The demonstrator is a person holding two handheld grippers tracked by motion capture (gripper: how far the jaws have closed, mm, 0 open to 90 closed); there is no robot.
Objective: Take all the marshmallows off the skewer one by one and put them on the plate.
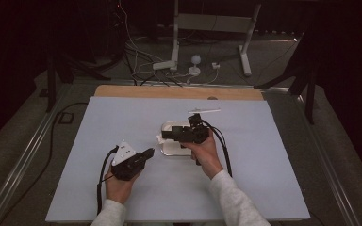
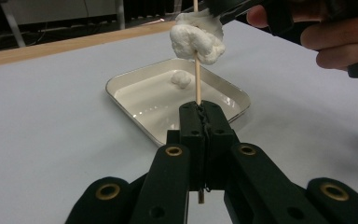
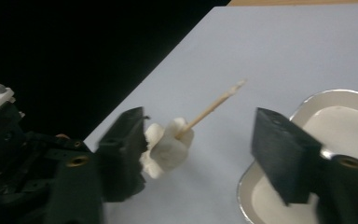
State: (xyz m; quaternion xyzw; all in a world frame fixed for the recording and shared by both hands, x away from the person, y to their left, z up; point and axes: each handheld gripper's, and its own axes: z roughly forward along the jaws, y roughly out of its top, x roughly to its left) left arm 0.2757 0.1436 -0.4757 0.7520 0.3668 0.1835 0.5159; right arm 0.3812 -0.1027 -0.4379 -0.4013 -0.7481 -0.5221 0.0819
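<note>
My left gripper (image 2: 200, 116) is clamped on a thin wooden skewer (image 2: 197, 77) with a squashed white marshmallow (image 2: 198, 37) threaded on it, above the white rectangular tray (image 2: 135, 100). My right gripper (image 3: 200, 149) stands parted around the marshmallow, one pad touching it.

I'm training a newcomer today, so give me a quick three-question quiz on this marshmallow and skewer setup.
1. True or false: the left tool is shut on the skewer.
2. How many marshmallows lie in the tray? A none, B one, C three.
3. Fill in: the right tool has its jaws ___ around the skewered marshmallows.
Key: 1 true; 2 B; 3 open.
</note>
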